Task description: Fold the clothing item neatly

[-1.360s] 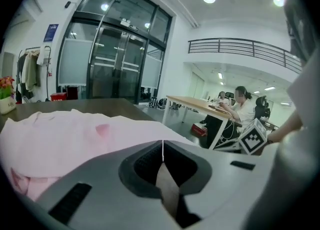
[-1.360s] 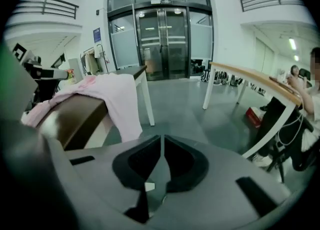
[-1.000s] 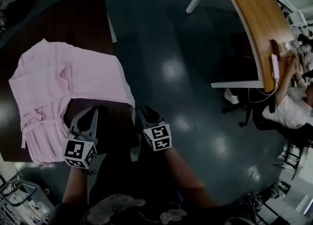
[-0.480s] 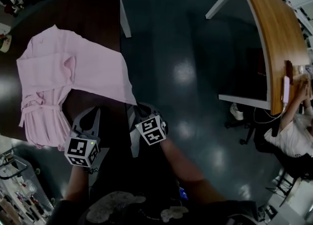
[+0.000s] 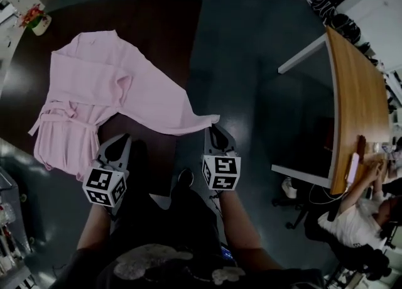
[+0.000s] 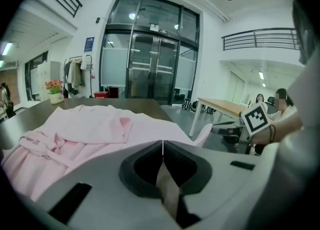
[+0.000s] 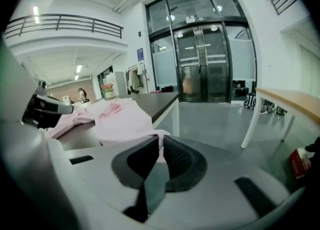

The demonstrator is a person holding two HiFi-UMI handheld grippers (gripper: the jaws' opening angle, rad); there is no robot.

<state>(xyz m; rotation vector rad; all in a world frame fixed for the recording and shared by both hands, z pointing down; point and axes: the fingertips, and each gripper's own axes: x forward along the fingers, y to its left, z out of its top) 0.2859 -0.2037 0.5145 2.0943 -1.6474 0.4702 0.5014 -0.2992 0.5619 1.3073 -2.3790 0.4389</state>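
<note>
Pink robe (image 5: pixel 94 87) on dark table (image 5: pixel 169 30): right gripper (image 5: pixel 214 130) pinches its corner, left gripper (image 5: pixel 119 144) closed, empty.

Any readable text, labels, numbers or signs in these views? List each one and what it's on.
No text is legible in any view.
Small blue wall sign left of the tall glass doors: too small to read.
Small pale sign above those doors: blurred, unreadable.
Black-and-white marker cubes: coded squares only, no letters or digits.
</note>
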